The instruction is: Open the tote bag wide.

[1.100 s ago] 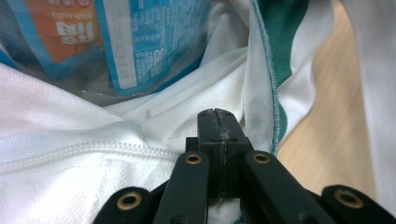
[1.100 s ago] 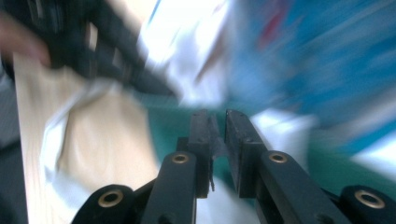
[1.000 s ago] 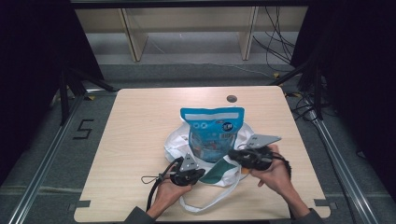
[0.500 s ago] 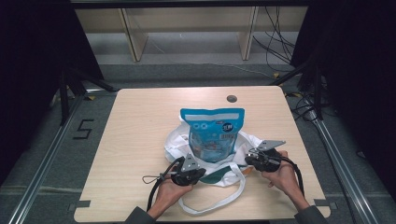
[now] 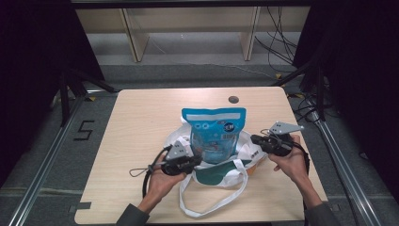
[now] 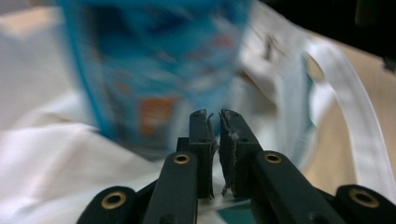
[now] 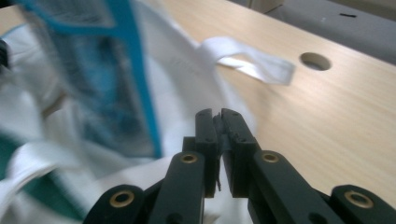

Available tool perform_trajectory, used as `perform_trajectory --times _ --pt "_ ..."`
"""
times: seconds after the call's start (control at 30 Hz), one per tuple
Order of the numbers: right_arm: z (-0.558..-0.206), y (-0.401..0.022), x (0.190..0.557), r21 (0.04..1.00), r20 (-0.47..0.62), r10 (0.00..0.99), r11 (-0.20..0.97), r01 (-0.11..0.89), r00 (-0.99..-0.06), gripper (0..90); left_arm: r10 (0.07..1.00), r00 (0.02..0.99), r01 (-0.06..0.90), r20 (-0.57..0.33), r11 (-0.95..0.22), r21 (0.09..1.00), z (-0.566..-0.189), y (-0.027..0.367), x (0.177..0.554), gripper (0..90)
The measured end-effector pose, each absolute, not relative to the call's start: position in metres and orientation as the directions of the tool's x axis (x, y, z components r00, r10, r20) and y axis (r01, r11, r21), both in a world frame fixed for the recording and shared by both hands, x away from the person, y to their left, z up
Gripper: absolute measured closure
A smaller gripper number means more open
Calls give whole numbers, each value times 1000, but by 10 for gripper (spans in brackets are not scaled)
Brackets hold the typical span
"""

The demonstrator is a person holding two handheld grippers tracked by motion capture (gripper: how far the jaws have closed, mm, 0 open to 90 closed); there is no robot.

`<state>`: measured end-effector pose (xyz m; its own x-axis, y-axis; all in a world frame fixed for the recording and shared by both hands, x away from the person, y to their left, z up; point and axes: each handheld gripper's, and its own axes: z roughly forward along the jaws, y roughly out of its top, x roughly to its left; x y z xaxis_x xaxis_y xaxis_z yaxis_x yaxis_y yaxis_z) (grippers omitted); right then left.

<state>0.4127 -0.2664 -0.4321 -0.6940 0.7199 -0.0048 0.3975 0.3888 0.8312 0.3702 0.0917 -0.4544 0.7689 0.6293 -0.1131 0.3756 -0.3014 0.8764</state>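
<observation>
One desk (image 5: pixel 141 122). One white tote bag (image 5: pixel 244 162) lies near its front edge; one blue snack pouch (image 5: pixel 214 129) stands in it. Left gripper (image 5: pixel 197 160) and right gripper (image 5: pixel 254 139) flank the pouch, both nearly closed, jaws just shifting, nothing visibly clamped.

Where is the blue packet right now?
In the high view, the blue packet stands mid-table inside the white bag, between the left claw and the right claw.

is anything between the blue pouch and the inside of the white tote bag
Nothing visible blocks it: the blue pouch already stands in the white tote bag, between the left gripper and the right gripper at the bag's mouth.
</observation>
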Motion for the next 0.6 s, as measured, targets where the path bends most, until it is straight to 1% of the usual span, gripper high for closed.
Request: perform_trajectory --times 0.03,0.07,0.1,0.13,0.17,0.2,0.27,0.33,0.37,0.43,0.5,0.57,0.6 --pt "-432 -269 419 837 -33 721 398 375 -692 866 646 754 375 -114 -282 883 -450 98 375 830" --pt "-435 -269 423 835 -15 732 384 393 -682 868 665 738 379 -113 -270 885 -447 105 383 830" --pt "-439 -270 429 821 -9 733 394 413 -681 868 688 716 392 -121 -252 885 -445 111 390 830" --pt "-443 -272 434 819 -13 728 402 411 -686 868 701 701 398 -132 -231 888 -445 116 395 832" --pt "-445 -270 434 812 14 737 385 438 -676 869 718 684 407 -131 -226 885 -445 123 403 833" --pt "-448 -271 438 817 -17 732 403 413 -681 869 732 670 412 -125 -227 882 -446 128 410 834" --pt "-450 -271 440 812 -37 739 415 410 -673 868 769 630 428 -110 -226 875 -452 135 424 834" --pt "-451 -271 442 812 -39 737 417 408 -675 868 785 608 451 -120 -218 866 -460 138 435 835" --pt "-452 -270 442 808 -31 743 412 421 -668 868 795 597 460 -104 -233 857 -466 139 442 836" --pt "-456 -269 444 797 -59 749 433 421 -660 871 807 582 477 -102 -237 846 -477 139 450 841" --pt "-461 -270 449 780 -91 755 460 424 -650 872 805 586 494 -91 -265 828 -486 140 455 849" --pt "-473 -270 456 761 -77 768 457 460 -635 870 808 582 491 -86 -265 830 -493 138 460 865" --pt "-479 -271 459 754 -87 765 469 460 -638 870 805 586 496 -91 -268 826 -497 137 463 873"
